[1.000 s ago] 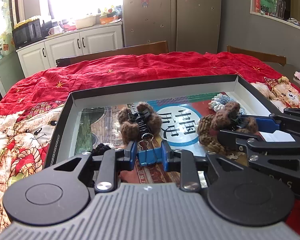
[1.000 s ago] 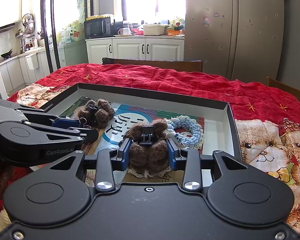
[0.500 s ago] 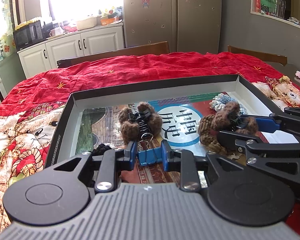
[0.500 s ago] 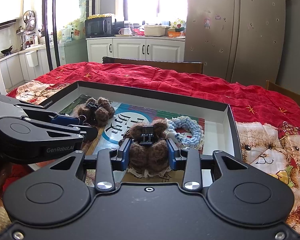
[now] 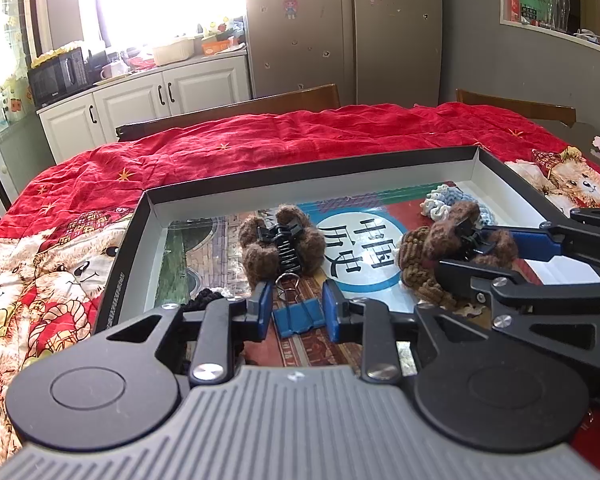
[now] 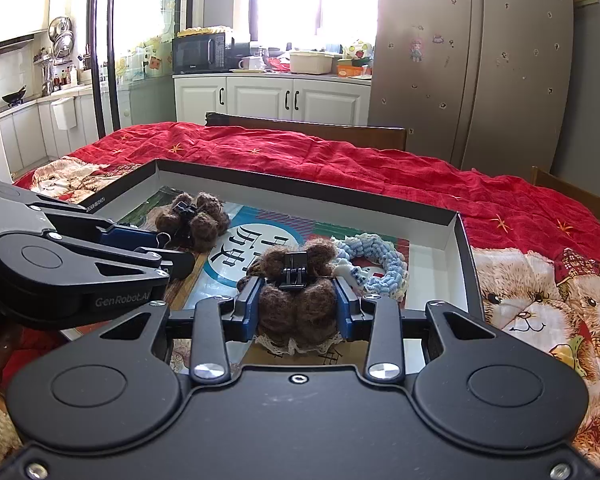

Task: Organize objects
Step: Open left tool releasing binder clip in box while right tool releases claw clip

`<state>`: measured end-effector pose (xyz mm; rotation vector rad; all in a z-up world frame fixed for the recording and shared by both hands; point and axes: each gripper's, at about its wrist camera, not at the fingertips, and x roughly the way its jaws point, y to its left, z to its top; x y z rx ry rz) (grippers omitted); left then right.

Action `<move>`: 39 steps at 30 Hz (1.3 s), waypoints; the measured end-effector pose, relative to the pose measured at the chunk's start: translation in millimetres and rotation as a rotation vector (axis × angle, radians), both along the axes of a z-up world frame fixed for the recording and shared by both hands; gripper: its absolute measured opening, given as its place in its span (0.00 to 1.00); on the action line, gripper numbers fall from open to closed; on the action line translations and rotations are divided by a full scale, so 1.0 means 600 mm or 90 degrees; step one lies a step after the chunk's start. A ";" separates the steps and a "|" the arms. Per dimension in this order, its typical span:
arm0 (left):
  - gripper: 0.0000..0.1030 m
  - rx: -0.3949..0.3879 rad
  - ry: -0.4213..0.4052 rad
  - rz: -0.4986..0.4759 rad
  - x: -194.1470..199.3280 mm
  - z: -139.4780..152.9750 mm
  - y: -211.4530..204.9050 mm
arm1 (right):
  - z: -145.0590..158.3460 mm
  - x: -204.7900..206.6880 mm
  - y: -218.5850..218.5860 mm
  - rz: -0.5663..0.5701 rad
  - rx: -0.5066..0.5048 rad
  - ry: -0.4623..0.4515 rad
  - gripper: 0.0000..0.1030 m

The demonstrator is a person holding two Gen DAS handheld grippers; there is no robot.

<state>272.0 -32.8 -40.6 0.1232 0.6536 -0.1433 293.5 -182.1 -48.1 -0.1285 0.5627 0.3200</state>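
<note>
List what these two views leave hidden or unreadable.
- Black knit thing, left wrist view: mostly behind the left gripper, whose jaws are opening around the blue binder clip.
- Near edge of the tray, both views: covered by the gripper bodies.
- Brown crochet piece: under the right gripper, which clamps a fuzzy hair claw.

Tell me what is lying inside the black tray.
Inside the black tray: two brown fuzzy hair claws, a blue binder clip, a blue-white crocheted ring and a printed sheet. The grippers hide the near edge.
</note>
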 end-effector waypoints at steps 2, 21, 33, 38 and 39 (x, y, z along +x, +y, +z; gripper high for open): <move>0.34 0.000 -0.001 -0.001 0.000 0.000 0.000 | 0.000 0.000 0.000 0.000 0.000 0.000 0.35; 0.53 0.006 -0.016 -0.006 -0.010 0.010 -0.003 | 0.007 -0.005 -0.004 -0.004 0.010 -0.013 0.41; 0.60 -0.003 -0.027 -0.007 -0.023 0.025 -0.004 | 0.019 -0.014 -0.006 -0.001 0.023 -0.024 0.42; 0.61 -0.006 -0.032 -0.005 -0.030 0.031 -0.003 | 0.024 -0.020 -0.007 -0.001 0.027 -0.028 0.42; 0.61 -0.006 -0.033 -0.005 -0.031 0.033 -0.003 | 0.026 -0.020 -0.008 -0.001 0.028 -0.029 0.42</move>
